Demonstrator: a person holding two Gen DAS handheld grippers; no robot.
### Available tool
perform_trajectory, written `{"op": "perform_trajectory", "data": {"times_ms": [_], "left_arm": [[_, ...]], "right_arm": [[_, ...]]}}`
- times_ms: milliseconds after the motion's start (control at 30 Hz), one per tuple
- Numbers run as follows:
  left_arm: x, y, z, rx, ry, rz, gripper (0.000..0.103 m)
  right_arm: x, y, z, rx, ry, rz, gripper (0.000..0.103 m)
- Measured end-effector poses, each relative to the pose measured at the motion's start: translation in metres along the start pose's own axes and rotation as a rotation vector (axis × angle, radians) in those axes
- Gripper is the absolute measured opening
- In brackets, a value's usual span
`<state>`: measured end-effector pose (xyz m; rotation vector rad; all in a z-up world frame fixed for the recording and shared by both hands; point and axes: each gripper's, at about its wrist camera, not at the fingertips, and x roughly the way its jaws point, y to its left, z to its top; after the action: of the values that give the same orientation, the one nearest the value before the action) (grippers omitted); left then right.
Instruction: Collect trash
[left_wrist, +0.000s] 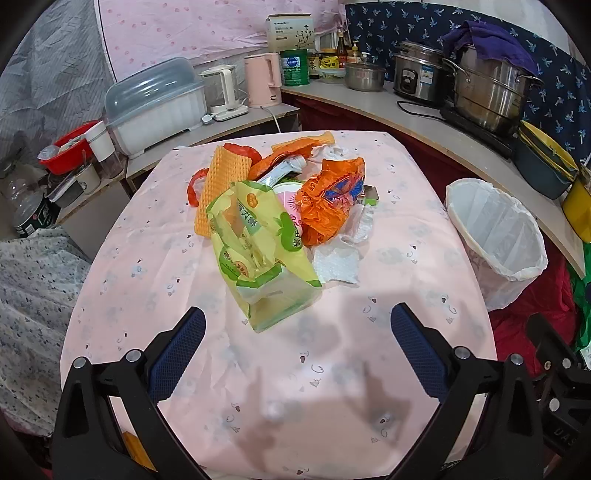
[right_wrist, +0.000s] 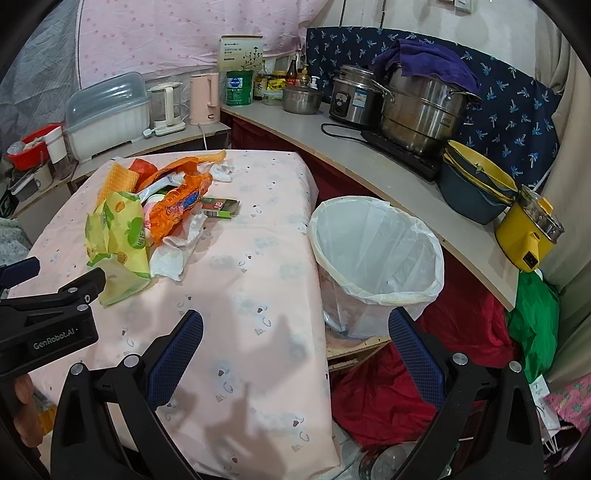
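Yellow-green wrapper (left_wrist: 263, 254) lies lengthwise, open mouth toward left claw (left_wrist: 297, 325).

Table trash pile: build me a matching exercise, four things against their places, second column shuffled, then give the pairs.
Things:
1. yellow-green bag
2. orange wrapper
3. bin
4. pink kettle

Places:
A. on the counter behind the table
B. beside the table's right edge, lined with a white bag
C. nearest the open left claw
D. middle of the pile, above the white tissue

Pairs: 1-C, 2-D, 3-B, 4-A
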<state>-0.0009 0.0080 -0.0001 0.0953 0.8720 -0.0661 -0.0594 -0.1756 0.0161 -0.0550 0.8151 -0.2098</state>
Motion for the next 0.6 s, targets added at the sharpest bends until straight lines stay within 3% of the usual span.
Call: {"op": "perform_trajectory", "data": {"times_ms": [600], "left_arm": [[-0.0002,0.0055,0.0036,-0.008,-0.004,0.008,0.096]], "right_arm": [[-0.0008,0.0064,0.003,-0.004,-0.002,0.001,0.096]]}}
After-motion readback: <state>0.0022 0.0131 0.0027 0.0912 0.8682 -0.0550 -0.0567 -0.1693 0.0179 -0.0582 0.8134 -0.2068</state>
